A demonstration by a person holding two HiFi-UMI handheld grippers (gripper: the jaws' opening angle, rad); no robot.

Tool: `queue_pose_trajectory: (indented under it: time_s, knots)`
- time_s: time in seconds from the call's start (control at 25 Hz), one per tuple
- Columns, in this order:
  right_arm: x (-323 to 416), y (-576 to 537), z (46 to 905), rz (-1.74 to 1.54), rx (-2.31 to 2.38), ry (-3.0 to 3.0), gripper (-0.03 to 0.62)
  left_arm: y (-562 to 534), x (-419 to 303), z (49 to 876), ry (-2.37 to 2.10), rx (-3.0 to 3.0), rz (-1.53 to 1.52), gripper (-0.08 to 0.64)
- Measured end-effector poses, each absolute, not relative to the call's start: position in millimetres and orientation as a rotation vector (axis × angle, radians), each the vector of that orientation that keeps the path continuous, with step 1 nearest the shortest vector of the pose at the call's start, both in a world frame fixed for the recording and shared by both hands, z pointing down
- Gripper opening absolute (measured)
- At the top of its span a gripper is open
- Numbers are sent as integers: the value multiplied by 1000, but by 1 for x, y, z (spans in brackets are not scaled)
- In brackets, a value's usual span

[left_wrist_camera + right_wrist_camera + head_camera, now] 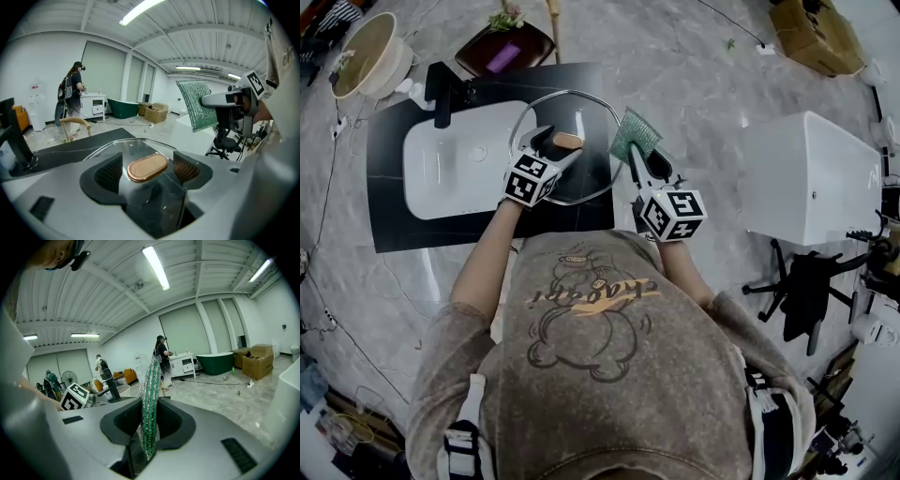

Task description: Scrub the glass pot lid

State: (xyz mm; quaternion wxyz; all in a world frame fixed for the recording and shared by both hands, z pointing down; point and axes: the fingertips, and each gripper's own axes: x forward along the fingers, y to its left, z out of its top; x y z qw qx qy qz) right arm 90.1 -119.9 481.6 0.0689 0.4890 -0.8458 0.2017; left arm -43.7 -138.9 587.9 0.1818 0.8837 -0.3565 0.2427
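Observation:
The glass pot lid [581, 178] lies over the right part of the black counter, with its oval wooden knob [568, 141] on top. My left gripper [558, 148] reaches over it. In the left gripper view the knob [147, 168] sits between the ribbed pads [186, 167], and a thin gap shows on both sides, so the jaws stand open around it. The lid's glass [140, 145] spreads out beyond. My right gripper [634, 152] hovers just right of the lid, shut on a green scrub sponge [636, 133]. The sponge [150, 399] stands edge-on between its jaws.
A white basin [455, 164] is set in the black counter [403, 225], with a black faucet [442, 94] at its far edge. A cream bowl [366, 52] sits at the far left, a white cabinet [811, 178] and an office chair [806, 291] to the right. People stand in the background.

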Motion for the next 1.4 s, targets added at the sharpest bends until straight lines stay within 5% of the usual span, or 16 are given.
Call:
queue_pose_trajectory:
  time_s: [0.68,1.4]
  knots:
    - [102,-119,498,673,1393,-2527,84,-146,-33,610,-934,2468,800,321]
    - [12,-14,607,1022,566,-2359,84,-146,-34,611,-907,2449,854,319]
